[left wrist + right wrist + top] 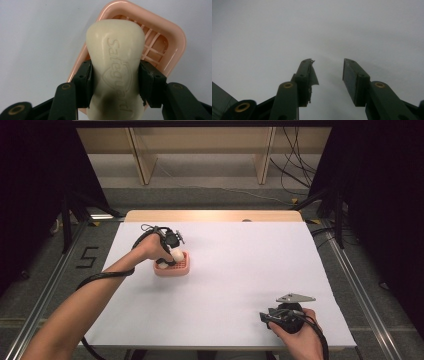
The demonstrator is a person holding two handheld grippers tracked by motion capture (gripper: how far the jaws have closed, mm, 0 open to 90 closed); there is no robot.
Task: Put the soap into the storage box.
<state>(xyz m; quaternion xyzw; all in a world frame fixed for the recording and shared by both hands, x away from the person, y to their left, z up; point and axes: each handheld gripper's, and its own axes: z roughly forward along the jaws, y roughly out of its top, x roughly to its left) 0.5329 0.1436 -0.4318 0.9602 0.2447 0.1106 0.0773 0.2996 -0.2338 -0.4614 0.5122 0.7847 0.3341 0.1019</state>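
On the white table point(240, 285), toward its far left, a pink slatted soap dish point(183, 266) sits beneath the left gripper point(115, 82), whose jaws pinch a cream bar of soap point(115, 62) by its two long sides. Seen from the left gripper view, the bar stands above the dish's near end. Well apart, at the table's near right edge, the right gripper point(328, 72) has its jaws spread with nothing between them.
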